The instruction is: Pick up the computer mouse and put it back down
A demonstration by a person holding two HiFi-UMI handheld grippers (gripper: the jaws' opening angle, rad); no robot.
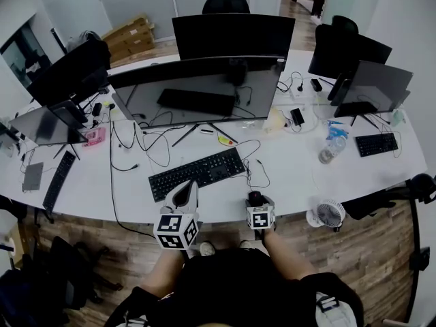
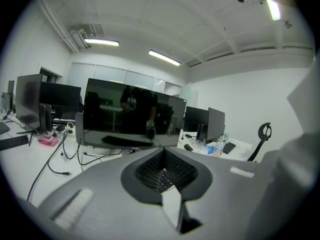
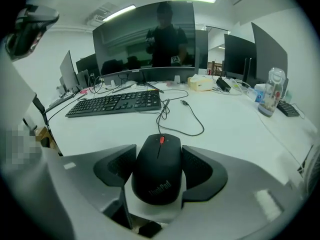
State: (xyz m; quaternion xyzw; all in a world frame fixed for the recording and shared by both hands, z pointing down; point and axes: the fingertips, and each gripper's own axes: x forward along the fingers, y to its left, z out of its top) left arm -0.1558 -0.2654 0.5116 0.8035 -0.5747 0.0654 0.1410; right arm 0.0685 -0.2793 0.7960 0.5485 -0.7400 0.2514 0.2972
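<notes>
The black computer mouse [image 3: 157, 166] with a red scroll wheel lies between the pads of my right gripper [image 3: 159, 154], which is shut on its two sides. In the head view the mouse [image 1: 254, 197] is at the near edge of the white desk [image 1: 293, 176], just ahead of the right gripper [image 1: 257, 203]. I cannot tell whether it rests on the desk or is lifted. My left gripper [image 1: 184, 195] hovers near the desk's front edge, below the black keyboard [image 1: 197, 172]. Its jaws are shut with nothing in them [image 2: 162, 154].
A wide curved monitor [image 1: 204, 87] stands behind the keyboard [image 3: 115, 103], with loose cables [image 3: 185, 119] on the desk between them. A water bottle [image 1: 332, 146] and second keyboard [image 1: 377, 144] sit to the right. A small white fan [image 1: 329, 214] stands at the right front edge.
</notes>
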